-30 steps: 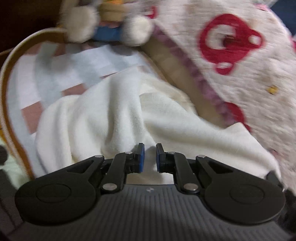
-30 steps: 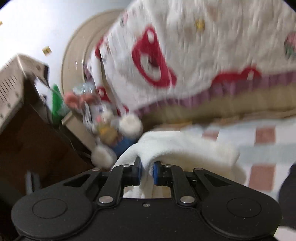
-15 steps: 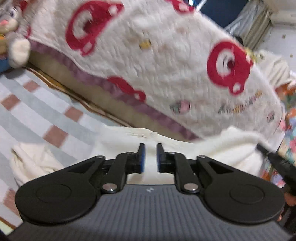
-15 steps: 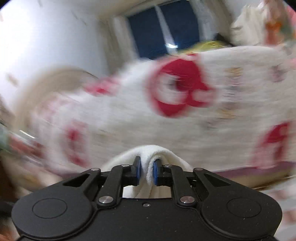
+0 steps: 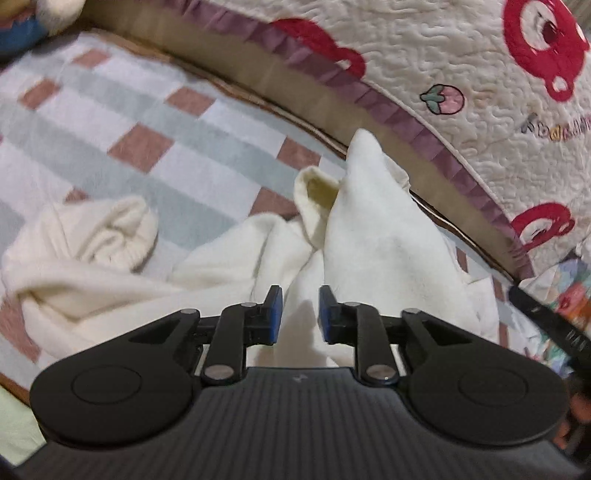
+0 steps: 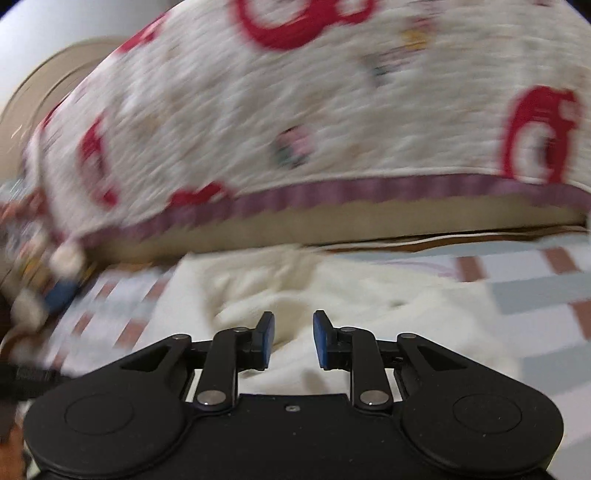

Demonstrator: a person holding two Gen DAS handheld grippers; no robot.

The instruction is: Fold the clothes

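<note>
A cream fleece garment [image 5: 369, 236] lies crumpled on the checked bed sheet [image 5: 147, 110], one cuffed sleeve [image 5: 110, 229] flung out to the left. My left gripper [image 5: 300, 308] hovers just over it, jaws slightly apart; cloth shows through the gap but the pads do not press it. In the right wrist view the same garment [image 6: 369, 295] spreads under my right gripper [image 6: 293, 339]. Its jaws are opening and nothing is pinched between them.
A quilt with red bear prints [image 5: 461, 55] [image 6: 258, 110] is heaped along the far side of the bed. A plush toy [image 5: 22, 29] [image 6: 48, 288] sits at the left end. A black bar [image 5: 546, 325] juts in at the right edge.
My right gripper has let go of the cream fold it was pinching and its jaws have spread. The left jaws have widened a little. Both grippers swept sideways and tipped down toward the garment.
</note>
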